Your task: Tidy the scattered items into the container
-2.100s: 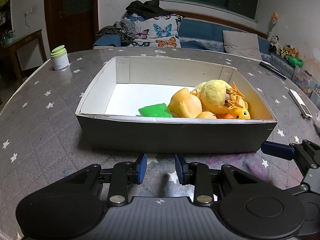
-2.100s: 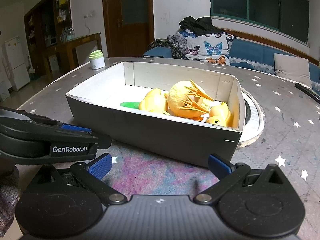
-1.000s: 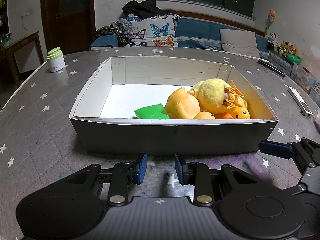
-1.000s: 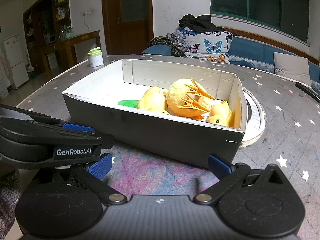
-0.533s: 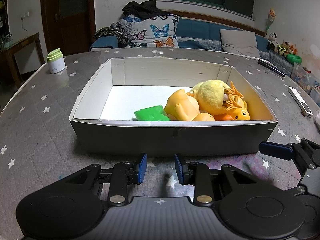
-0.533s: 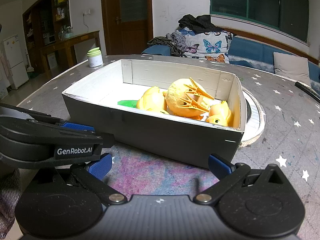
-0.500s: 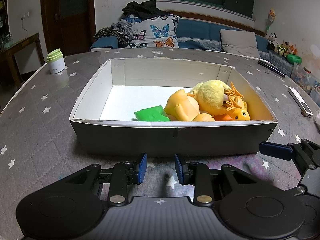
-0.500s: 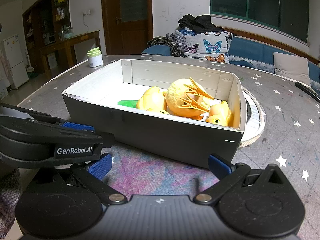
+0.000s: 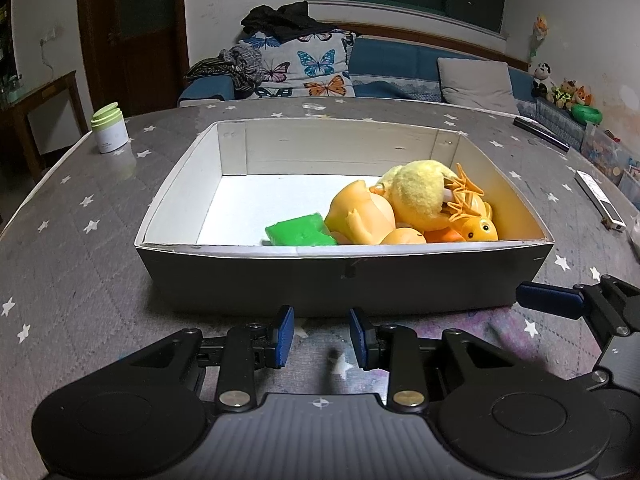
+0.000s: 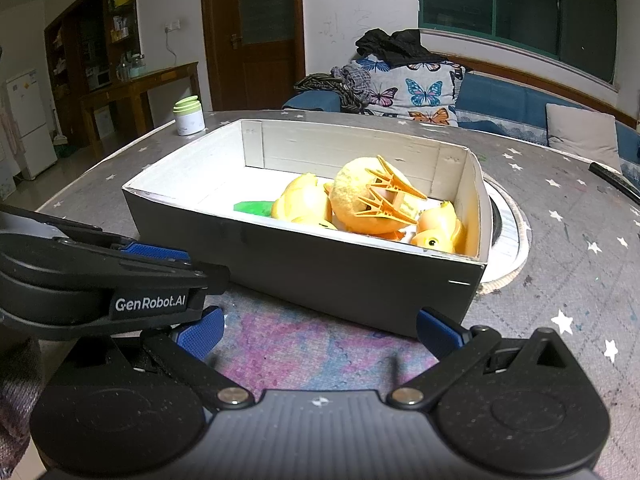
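Sat on the grey star-patterned worktop (image 9: 72,240): a grey container (image 9: 344,276) with white inner walls, holding a green block (image 9: 300,232), a fuzzy yellow plush duck (image 9: 420,196), an orange plastic piece (image 10: 392,196) and yellow rubber ducks (image 10: 438,236), all heaped toward its right end. Hovered just before its near wall, gripping nothing: left hand-held gripper (image 9: 320,336), blue pads partly apart; right hand-held gripper (image 10: 320,328), spread wide. Stood well apart near the far left edge: a green-lidded white jar (image 9: 109,128).
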The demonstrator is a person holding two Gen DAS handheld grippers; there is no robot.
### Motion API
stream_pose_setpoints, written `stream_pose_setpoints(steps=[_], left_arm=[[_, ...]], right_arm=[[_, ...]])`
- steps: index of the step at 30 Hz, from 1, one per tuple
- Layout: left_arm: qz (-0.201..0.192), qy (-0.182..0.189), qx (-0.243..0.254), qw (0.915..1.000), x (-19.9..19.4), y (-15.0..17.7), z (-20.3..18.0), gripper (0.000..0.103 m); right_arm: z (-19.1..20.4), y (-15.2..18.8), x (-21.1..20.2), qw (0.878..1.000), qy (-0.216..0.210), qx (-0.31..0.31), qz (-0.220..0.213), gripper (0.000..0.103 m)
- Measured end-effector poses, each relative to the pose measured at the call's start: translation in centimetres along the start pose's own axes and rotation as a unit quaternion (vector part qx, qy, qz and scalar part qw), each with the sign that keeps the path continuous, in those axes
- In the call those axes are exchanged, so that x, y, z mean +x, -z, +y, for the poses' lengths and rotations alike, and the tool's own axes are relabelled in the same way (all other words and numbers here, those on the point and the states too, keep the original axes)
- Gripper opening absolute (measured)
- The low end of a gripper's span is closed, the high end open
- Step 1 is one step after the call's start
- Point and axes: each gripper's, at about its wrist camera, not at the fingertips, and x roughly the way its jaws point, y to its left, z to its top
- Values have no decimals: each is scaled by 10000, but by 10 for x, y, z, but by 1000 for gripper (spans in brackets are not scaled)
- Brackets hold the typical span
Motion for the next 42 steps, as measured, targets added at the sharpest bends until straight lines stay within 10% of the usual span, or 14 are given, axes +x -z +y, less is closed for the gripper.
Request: stream_pose_setpoints(steps=[42], left_arm=[[-57,-37,215,9997,3,-4,-8,33]], right_arm=[[2,-1,2,10000,-19,-13,19,103]])
